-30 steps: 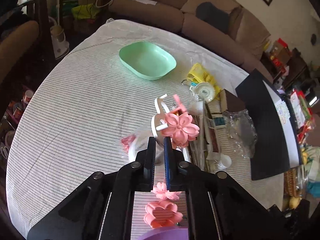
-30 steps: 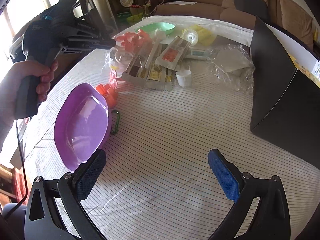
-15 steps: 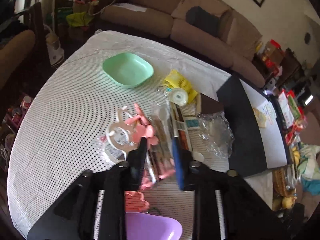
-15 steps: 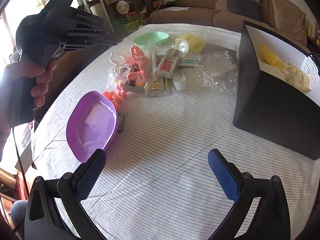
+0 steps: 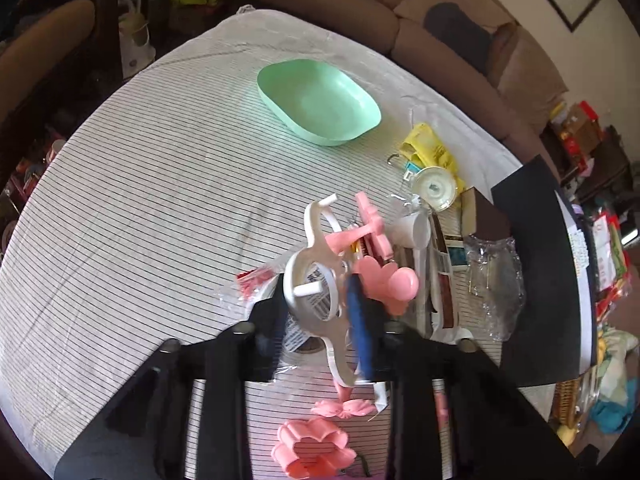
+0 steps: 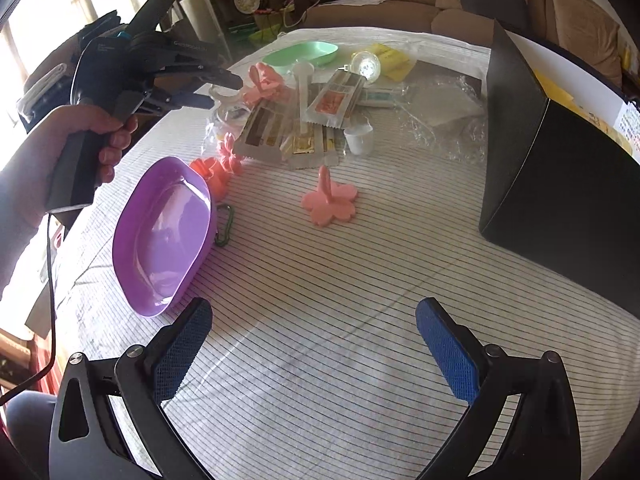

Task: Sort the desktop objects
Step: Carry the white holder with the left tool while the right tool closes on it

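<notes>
Since the earlier frame one pink flower stamp (image 6: 330, 200) has come to lie alone on the table (image 6: 360, 380), clear of the pile, between the purple tray (image 6: 160, 236) and the black box (image 6: 560, 200). It rests petals-down with its stem up.

Left claw (image 5: 316, 296): the jaws have just been closing and now appear to pinch a white mould frame (image 5: 316, 276), whose lower tail runs down between the two pads. The frame looks lifted off the cloth and tilted. A clear wrapper hangs just beneath it. I cannot tell whether the wrapper is also caught.

The person's hand (image 6: 100, 136) holds this claw over the near-left edge of the pile of sachets (image 6: 272, 128). Judgement: the frame is gripped by its thin tail because the ring part is too wide for the pads.

Right claw (image 6: 314, 312): spread wide with nothing between the pads, over bare cloth well short of every object. Judgement: it is parked there to keep out of the left claw's way.

Both the purple tray and the green tray (image 5: 320, 100) are empty. A pink flower cutter (image 5: 314, 446) lies just beside the purple tray. Judgement: sorting has barely begun, and the frame is probably headed for one of the trays.
</notes>
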The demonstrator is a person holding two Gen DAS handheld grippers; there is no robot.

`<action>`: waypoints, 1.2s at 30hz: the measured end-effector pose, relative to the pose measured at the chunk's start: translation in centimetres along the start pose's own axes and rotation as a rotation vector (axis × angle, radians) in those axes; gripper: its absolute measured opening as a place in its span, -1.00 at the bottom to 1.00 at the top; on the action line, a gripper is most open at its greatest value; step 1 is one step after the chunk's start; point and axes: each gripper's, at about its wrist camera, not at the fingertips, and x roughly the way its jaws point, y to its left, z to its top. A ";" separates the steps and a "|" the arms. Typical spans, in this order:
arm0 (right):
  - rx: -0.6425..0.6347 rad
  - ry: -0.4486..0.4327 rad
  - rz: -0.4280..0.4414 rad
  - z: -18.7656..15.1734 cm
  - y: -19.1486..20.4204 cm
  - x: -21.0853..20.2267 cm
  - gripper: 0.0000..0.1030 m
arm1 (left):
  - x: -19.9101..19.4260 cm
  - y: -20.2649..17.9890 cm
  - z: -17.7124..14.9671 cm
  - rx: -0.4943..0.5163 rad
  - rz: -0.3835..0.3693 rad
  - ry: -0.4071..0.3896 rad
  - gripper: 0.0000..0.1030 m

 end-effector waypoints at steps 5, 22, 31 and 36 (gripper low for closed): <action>0.015 0.000 -0.009 -0.1 -0.7 -0.2 1.00 | -2.0 -3.5 -0.1 0.064 -0.095 -0.032 -0.90; 0.013 -0.233 0.048 2.9 3.6 -8.8 1.00 | -14.9 -10.6 -8.3 0.214 -0.252 -0.027 -0.89; -0.048 -0.255 0.098 2.4 8.8 -9.9 1.00 | -19.0 -9.0 -13.6 0.176 -0.297 0.014 -0.88; -0.052 -0.222 0.153 1.2 9.9 -9.5 0.12 | -20.5 -9.6 -16.0 0.196 -0.316 0.024 -0.88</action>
